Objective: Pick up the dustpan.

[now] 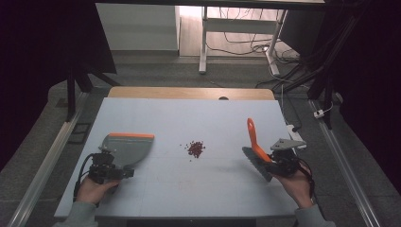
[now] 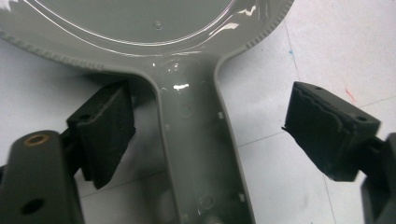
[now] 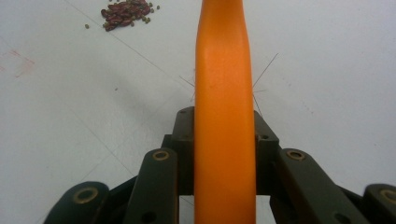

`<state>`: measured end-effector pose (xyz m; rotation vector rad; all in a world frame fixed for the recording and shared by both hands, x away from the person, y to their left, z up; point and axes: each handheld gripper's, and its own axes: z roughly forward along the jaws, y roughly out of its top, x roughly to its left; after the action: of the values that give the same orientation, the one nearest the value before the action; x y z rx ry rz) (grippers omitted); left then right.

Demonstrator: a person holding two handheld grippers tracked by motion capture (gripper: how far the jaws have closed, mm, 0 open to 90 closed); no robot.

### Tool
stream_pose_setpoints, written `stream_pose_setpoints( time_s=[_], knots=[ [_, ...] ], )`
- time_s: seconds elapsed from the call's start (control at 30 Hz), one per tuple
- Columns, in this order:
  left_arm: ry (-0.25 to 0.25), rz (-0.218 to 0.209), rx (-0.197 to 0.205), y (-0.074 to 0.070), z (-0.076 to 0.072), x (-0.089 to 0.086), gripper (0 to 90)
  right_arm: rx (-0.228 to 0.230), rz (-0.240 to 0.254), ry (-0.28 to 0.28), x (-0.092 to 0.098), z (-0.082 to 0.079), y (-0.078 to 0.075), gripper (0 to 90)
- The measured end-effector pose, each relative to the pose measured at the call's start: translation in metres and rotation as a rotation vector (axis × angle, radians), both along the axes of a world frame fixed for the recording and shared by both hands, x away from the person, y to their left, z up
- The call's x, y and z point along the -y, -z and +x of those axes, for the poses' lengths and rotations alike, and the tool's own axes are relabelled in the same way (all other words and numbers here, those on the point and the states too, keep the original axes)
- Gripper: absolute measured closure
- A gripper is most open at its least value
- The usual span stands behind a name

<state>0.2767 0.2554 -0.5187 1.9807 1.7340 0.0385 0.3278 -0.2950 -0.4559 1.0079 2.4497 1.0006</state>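
The left gripper (image 2: 205, 135) is straddling the dustpan (image 1: 127, 147) handle with jaws apart, needing a centred squeeze, while the right gripper (image 3: 224, 135) is clamping the brush (image 1: 255, 146) at right, beans (image 1: 195, 149) lying mid-table between them.

One grey dustpan (image 1: 126, 147) with an orange lip sits on the counter (image 1: 189, 118), and one brush (image 1: 256, 150) with an orange handle stands at the right. One small pile of dark red beans (image 1: 195, 148) lies between them, too many and too small to count singly. Two hand-held grippers: left (image 1: 109, 166) and right (image 1: 283, 160).
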Motion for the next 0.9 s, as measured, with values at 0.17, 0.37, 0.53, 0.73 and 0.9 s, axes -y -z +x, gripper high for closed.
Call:
stream_pose_setpoints(
  time_s=[0.17, 0.37, 0.53, 0.73, 0.9],
  knots=[
    [-0.021, -0.001, 0.001, 0.003, 0.001, 0.0, 27.0, -0.001, -0.003, 0.0, -0.001, 0.0, 0.0, 70.5],
    [-0.054, -0.024, 0.024, 0.004, 0.002, -0.002, 41.2, 0.001, -0.002, -0.001, -0.001, 0.0, 0.0, 70.5],
    [-0.069, -0.037, 0.028, 0.005, 0.003, -0.004, 49.3, 0.002, -0.004, -0.001, -0.001, 0.0, 0.0, 70.5],
    [-0.086, -0.045, 0.036, 0.006, 0.002, -0.008, 58.1, 0.0, -0.004, 0.001, -0.001, 0.0, 0.0, 70.5],
    [-0.098, -0.043, 0.044, 0.007, 0.002, -0.01, 61.3, -0.001, -0.005, 0.001, -0.001, 0.0, 0.001, 70.5]
  ],
)
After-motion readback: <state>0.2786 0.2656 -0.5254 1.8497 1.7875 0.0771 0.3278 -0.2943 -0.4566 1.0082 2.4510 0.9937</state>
